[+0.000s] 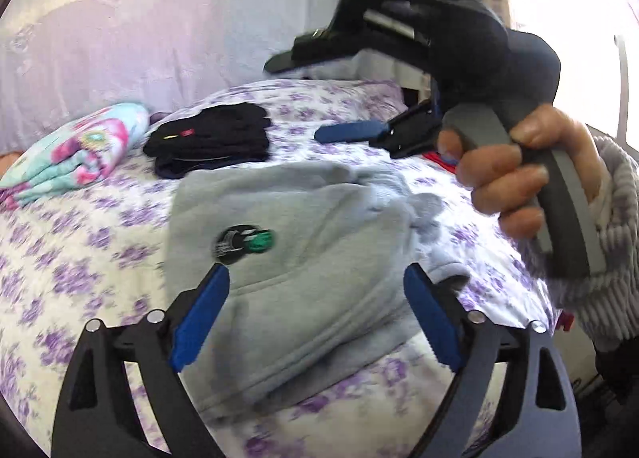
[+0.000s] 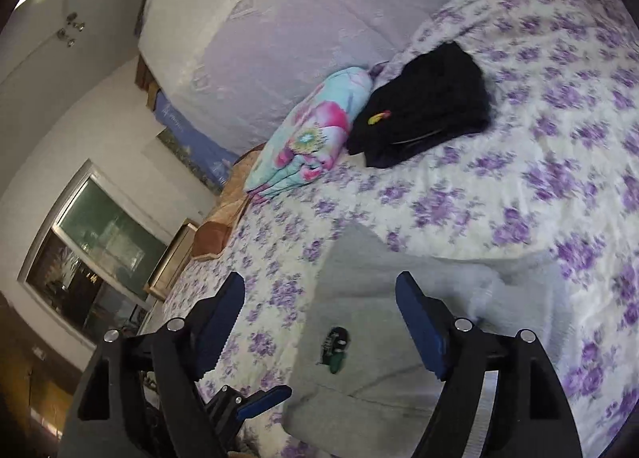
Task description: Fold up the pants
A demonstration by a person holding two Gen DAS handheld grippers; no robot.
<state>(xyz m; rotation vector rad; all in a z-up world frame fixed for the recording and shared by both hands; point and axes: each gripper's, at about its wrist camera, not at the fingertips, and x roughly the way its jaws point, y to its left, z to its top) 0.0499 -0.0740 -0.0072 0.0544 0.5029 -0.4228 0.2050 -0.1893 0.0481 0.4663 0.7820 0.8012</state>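
Note:
Grey sweatpants (image 1: 295, 242) with a round green-and-black logo lie folded on the floral bedspread; they also show in the right wrist view (image 2: 399, 322). My left gripper (image 1: 315, 318) is open and empty, its blue fingers hovering over the near part of the pants. My right gripper (image 2: 319, 326) is open and empty above the pants' left edge. In the left wrist view the right gripper (image 1: 359, 130) is held in a hand above the far right of the pants.
A folded black garment (image 1: 211, 138) and a folded teal-and-pink floral cloth (image 1: 80, 150) lie at the back of the bed (image 1: 80, 258); both also show in the right wrist view, the black garment (image 2: 423, 102) beside the floral cloth (image 2: 315, 130). A lilac headboard stands behind.

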